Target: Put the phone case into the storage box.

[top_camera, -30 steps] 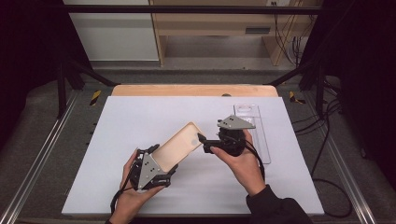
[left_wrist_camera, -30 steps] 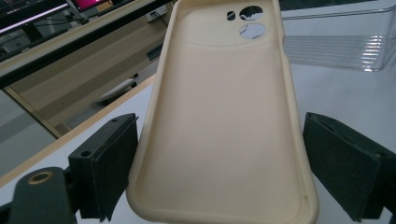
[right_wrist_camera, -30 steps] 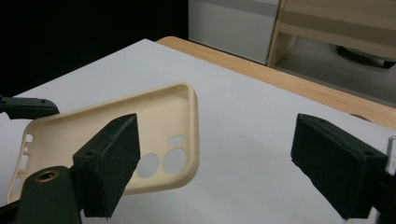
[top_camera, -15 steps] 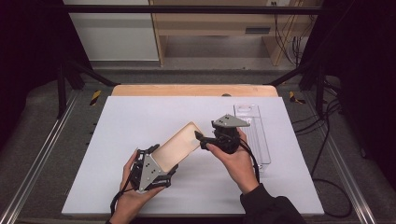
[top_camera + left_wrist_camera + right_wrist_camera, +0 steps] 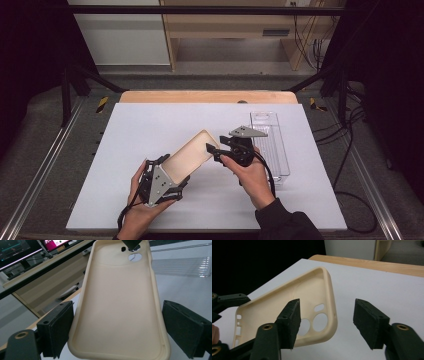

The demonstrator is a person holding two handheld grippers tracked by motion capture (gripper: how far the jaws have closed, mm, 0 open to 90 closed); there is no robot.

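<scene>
1. The white tabletop (image 5: 150, 130) carried a clear plastic tray (image 5: 272, 145) at its right.
2. The cream phone case (image 5: 192, 156) hung tilted above it, the left gripper (image 5: 115, 335) clamped across its width.
3. The right gripper (image 5: 325, 325) had just been closing, jaws apart astride the case's corner.

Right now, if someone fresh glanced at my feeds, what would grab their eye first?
The cream phone case held up over the middle of the white table, clamped across its width by the left gripper. Next, the right gripper at its camera-hole end, jaws just closing, not yet gripping. Behind it, a clear plastic tray lies flat.
</scene>
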